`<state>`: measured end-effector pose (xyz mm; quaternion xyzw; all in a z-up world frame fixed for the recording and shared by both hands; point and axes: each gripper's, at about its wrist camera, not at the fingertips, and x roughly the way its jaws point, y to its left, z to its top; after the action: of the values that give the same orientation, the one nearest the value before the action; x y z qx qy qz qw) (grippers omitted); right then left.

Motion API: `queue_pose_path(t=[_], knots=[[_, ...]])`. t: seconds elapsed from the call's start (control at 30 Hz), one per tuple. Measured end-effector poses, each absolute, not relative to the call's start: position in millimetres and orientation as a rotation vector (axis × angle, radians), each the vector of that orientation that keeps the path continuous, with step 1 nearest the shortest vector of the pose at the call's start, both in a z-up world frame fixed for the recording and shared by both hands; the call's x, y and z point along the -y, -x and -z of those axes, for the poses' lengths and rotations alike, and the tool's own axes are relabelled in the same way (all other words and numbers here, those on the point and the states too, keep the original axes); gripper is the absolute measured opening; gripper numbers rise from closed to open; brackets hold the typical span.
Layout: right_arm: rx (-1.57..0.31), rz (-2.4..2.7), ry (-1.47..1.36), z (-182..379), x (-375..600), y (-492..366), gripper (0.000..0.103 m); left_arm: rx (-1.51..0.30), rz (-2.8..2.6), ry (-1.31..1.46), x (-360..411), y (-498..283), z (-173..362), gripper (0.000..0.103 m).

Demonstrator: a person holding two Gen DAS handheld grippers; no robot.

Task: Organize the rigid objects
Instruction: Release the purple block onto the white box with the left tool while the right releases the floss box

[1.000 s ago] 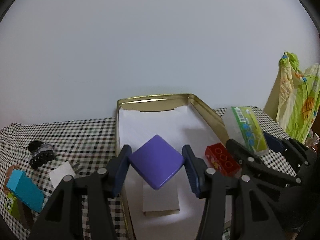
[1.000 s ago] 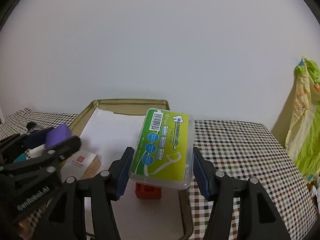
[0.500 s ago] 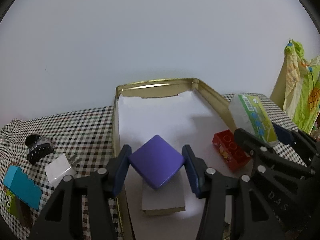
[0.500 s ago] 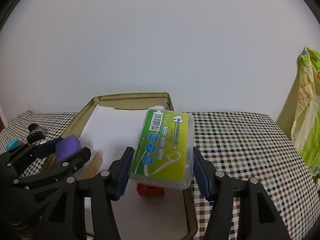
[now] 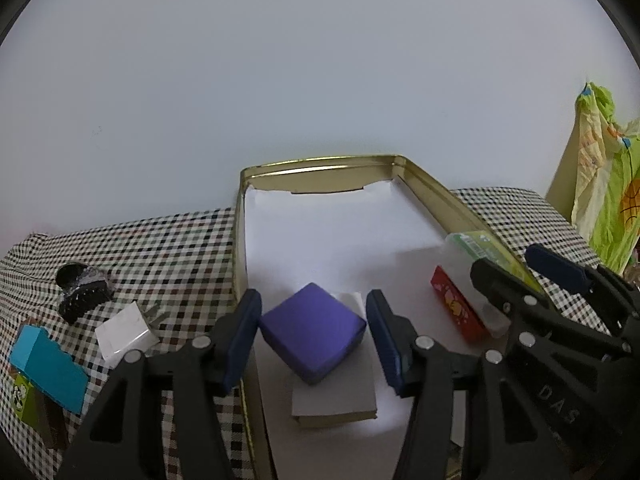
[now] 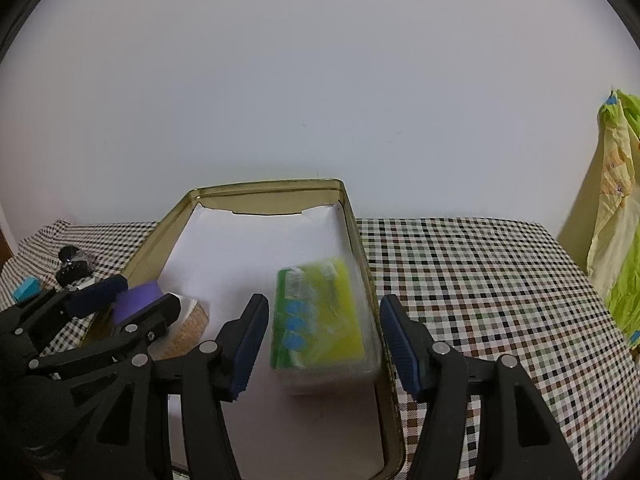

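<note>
L gripper [image 5: 314, 330]: black fingers, blue ribbed pads [image 5: 244, 332], aimed fwd and tilted down. Jaws part-spread and just been opening; purple box [image 5: 316, 336] sits between them, L pad at its corner, slim gap at R pad, no squeeze seen. R gripper [image 6: 322, 332]: same build, same fwd-down tilt, just beside L gripper on its R side, fingers roughly parallel to it. Jaws spread, a gap each side of the blurred green-label floss-pick box [image 6: 320, 312] between the pads; not clamped. No hand or sleeve in view.

One tin [image 5: 436, 196], two grippers [image 5: 312, 336], six boxes [image 5: 312, 328]
</note>
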<state>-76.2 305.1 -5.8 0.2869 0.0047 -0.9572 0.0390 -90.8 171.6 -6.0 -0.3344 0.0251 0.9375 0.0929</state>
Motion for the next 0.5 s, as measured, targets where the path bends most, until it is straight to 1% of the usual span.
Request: queue_pose_path(t=[0.07,0.1,0.13,0.17,0.2,0.23,0.3,0.37,0.5], knots=[[-0.011,2.955,-0.853,3,-306,74,0.061,-0.058,-2.767,0.999,-170,89,4,0.06],[0.004,2.978,-0.818,-1,-309,70,0.062,-0.051,-2.764,0.994,-170,87,2,0.064],[0.023,2.993,-0.789,-4,-311,67,0.062,-0.041,-2.761,0.973,-169,84,-1,0.074],[0.054,3.008,-0.751,-7,-315,64,0.07,-0.038,-2.763,0.953,-169,81,-3,0.096],[0.108,3.021,-0.687,-12,-321,58,0.085,-0.051,-2.794,0.926,-169,76,-7,0.103],[0.132,3.029,-0.653,-14,-323,55,0.088,-0.06,-2.825,0.885,-169,71,-11,0.102],[0.173,3.048,-0.56,-20,-327,46,0.089,-0.106,-2.857,0.806,-171,63,-16,0.102],[0.169,3.062,-0.524,-22,-326,42,0.089,-0.156,-2.866,0.763,-174,56,-19,0.102],[0.169,3.079,-0.53,-22,-325,42,0.089,-0.14,-2.866,0.766,-169,51,-20,0.102]])
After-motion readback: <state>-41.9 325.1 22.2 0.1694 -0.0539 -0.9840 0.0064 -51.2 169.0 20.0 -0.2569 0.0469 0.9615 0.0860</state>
